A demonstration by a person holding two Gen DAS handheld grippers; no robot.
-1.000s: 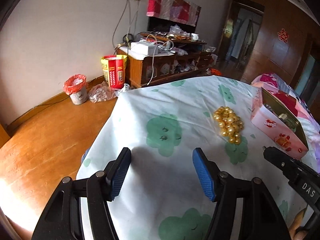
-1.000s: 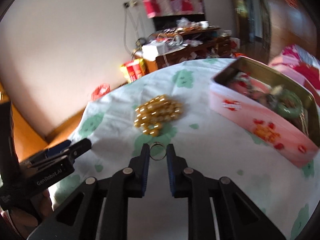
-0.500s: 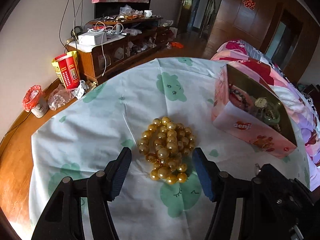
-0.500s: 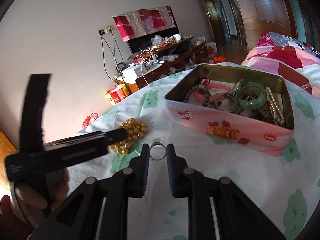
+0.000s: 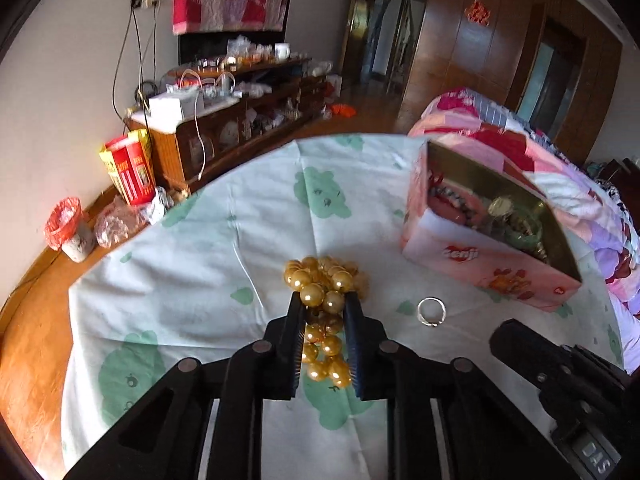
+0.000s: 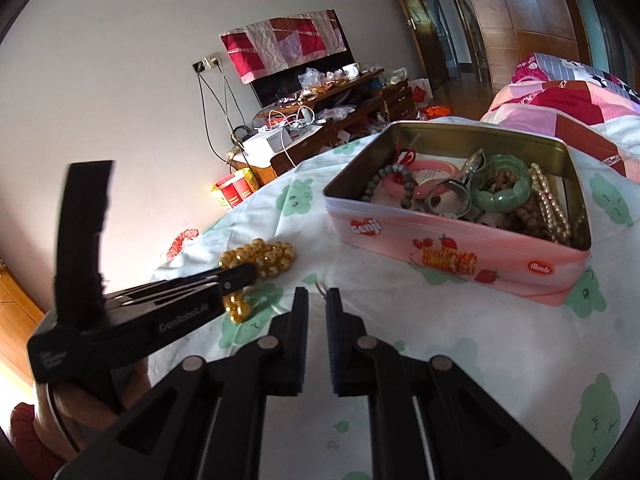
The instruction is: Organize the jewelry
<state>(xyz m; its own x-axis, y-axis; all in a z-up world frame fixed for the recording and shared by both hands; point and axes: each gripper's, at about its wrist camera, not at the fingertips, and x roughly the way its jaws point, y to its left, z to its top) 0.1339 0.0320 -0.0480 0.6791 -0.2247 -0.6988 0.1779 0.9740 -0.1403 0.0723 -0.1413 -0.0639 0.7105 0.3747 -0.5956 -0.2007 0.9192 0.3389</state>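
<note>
Reading "Genji", pink tin

Right gripper jaws shut, ring at tips; tin beyond.

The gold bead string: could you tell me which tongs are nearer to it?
Left. The left tongs grip the gold bead string; the right tongs, pinching a ring, sit beside it.

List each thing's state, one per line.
Left claw, has just been closing, now pinching the gold beads between its jaws.
Right claw, shut, empty.
Gold beads, bunched on the cloth, gripped.
Ring, lying loose on the cloth.
Tin, open, lidless, holding bracelets.
</note>
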